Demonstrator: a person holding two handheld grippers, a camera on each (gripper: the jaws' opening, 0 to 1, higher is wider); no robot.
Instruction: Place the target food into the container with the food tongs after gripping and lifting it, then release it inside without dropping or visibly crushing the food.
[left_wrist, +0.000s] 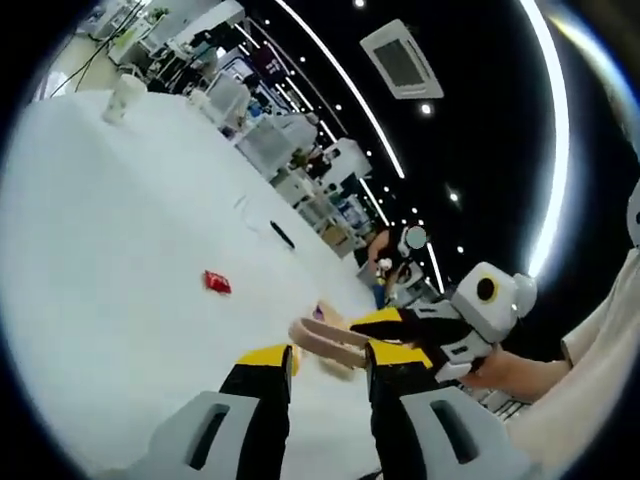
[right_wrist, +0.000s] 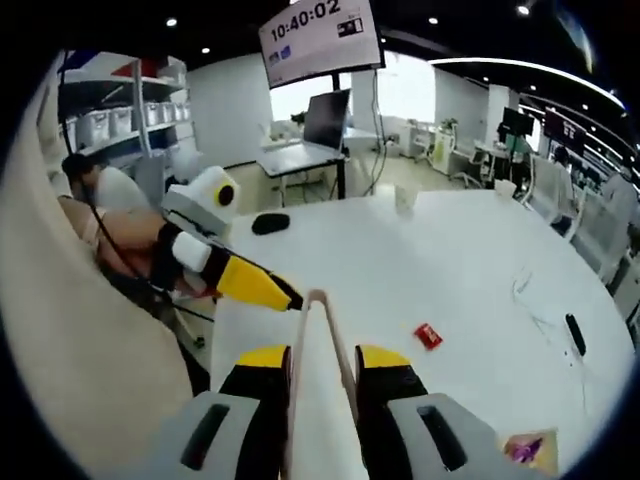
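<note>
- Right gripper: fingers closed narrow on the cream food tongs, gripping them between the yellow-and-black pads; tong tips point out over the white bench.
- Left gripper view: same tongs cross in front of the left gripper, w/ the right gripper coming in from the right side, a hand behind it.
- Left gripper's fingers sit a moderate gap apart, nothing between them; tong loop lies just beyond the tips, contact unclear.
- Right gripper view: left gripper enters from the left, its yellow tip just beside the tong tips.
- Small red packet lies on the bench, right of the tongs & apart from them; also seen on the bench beyond the left gripper.
- Purple-printed wrapper near bench edge, right of the right gripper.
- Black oval item on bench far side, past the tongs.
- Can't tell which item is the food; container not made out.
</note>
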